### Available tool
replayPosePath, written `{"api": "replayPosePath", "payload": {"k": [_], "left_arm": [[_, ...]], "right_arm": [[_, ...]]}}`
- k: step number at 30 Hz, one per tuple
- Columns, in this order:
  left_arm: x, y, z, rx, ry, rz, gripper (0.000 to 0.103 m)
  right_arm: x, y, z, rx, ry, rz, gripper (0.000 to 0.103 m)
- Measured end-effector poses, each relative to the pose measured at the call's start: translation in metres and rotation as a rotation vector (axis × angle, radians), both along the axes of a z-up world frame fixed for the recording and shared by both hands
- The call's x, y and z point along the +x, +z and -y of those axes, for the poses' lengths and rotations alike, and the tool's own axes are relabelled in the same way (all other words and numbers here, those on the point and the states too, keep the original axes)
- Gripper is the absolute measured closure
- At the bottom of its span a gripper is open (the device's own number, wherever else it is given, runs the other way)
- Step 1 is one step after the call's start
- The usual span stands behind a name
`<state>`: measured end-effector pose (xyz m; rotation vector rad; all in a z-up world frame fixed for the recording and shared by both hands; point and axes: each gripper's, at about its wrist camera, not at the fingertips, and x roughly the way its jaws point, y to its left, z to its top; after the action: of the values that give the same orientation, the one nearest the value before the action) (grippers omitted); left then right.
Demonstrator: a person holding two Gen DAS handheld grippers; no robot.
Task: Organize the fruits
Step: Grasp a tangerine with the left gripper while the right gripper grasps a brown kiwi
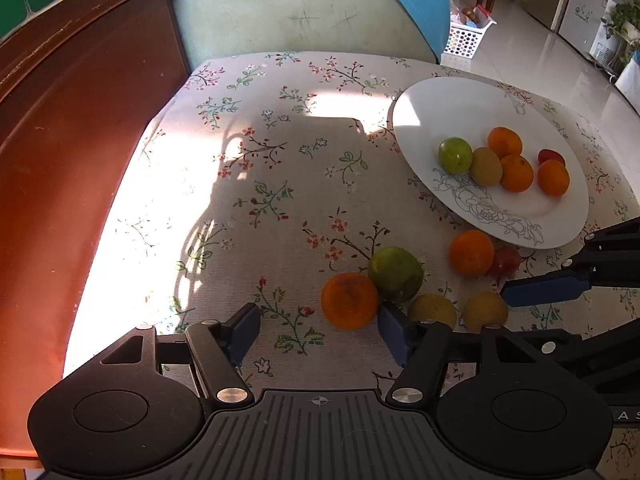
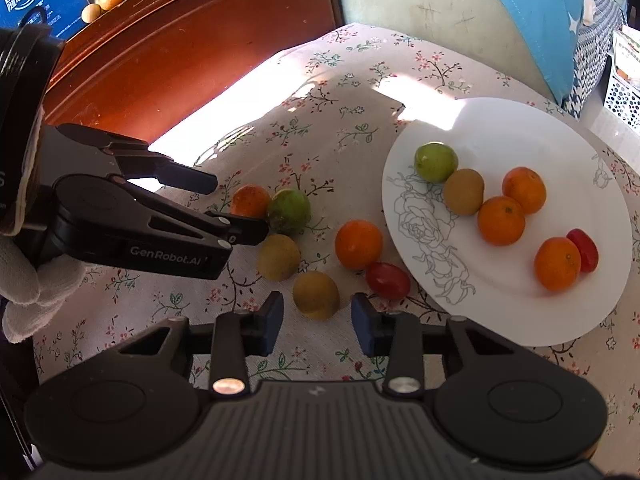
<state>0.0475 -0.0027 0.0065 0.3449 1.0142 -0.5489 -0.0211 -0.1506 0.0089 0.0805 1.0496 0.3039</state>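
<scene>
A white plate point(image 1: 460, 100) point(image 2: 500, 128) on the floral cloth holds several fruits: oranges, a green fruit point(image 2: 435, 161), a brown one and a small red one. Loose on the cloth lie an orange point(image 1: 349, 300) point(image 2: 250, 201), a green fruit point(image 1: 395, 273) point(image 2: 289, 210), another orange point(image 1: 471, 253) point(image 2: 358, 243), a red fruit point(image 2: 388, 280) and two yellow-brown fruits point(image 2: 316, 294) point(image 2: 279, 257). My left gripper point(image 1: 318, 330) is open, its right finger beside the near orange. My right gripper point(image 2: 317, 322) is open, just short of a yellow-brown fruit.
A dark red wooden board point(image 1: 60, 160) runs along the left of the cloth. A pale green chair back point(image 1: 288, 12) and a blue cushion point(image 2: 536, 12) stand behind. A white perforated basket point(image 1: 464, 40) sits on the tiled floor at the right.
</scene>
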Motion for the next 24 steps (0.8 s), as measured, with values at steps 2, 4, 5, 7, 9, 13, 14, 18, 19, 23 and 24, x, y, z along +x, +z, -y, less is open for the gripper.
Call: {"api": "replayPosePath", "payload": {"k": [2, 4, 5, 7, 9, 13, 14, 18, 19, 23, 24], "left_arm": [[0.0009, -0.0027, 0.0013, -0.001, -0.003, -0.006, 0.043], [0.0003, -0.0033, 0.002, -0.003, -0.007, 0.001, 0.043], [0.0005, -0.0033, 0.0023, -0.004, -0.007, 0.001, 0.043], [0.001, -0.0031, 0.0021, -0.01, -0.004, 0.001, 0.043], [0.0011, -0.003, 0.0025, -0.011, -0.005, 0.002, 0.043], [0.0009, -0.003, 0.0035, -0.015, -0.012, 0.004, 0.043], [0.0006, -0.0031, 0.0039, -0.017, -0.015, 0.006, 0.043], [-0.0018, -0.0011, 0.0064, -0.026, -0.035, 0.01, 0.061], [-0.0027, -0.0007, 0.0073, -0.026, -0.038, 0.014, 0.065], [-0.0045, 0.0004, 0.0088, -0.034, -0.045, 0.009, 0.075], [-0.0048, 0.0005, 0.0087, -0.033, -0.043, 0.01, 0.075]], "right_arm": [[0.0009, -0.001, 0.0001, -0.003, -0.001, 0.0, 0.066], [0.0018, -0.0013, 0.0, -0.004, -0.003, 0.001, 0.066], [0.0021, -0.0013, 0.0, -0.004, -0.004, 0.002, 0.066], [0.003, -0.0013, -0.0008, -0.003, -0.006, 0.003, 0.066], [0.0036, -0.0013, -0.0015, -0.004, -0.006, 0.004, 0.066], [0.0051, -0.0013, -0.0043, -0.012, -0.002, 0.01, 0.066], [0.0053, -0.0012, -0.0047, -0.013, -0.002, 0.011, 0.066], [0.0043, -0.0003, -0.005, -0.028, 0.003, 0.021, 0.075], [0.0044, -0.0005, -0.0048, -0.022, 0.004, 0.019, 0.078], [0.0042, -0.0005, -0.0054, -0.019, 0.001, 0.018, 0.078], [0.0041, -0.0004, -0.0051, -0.016, -0.002, 0.016, 0.078]]}}
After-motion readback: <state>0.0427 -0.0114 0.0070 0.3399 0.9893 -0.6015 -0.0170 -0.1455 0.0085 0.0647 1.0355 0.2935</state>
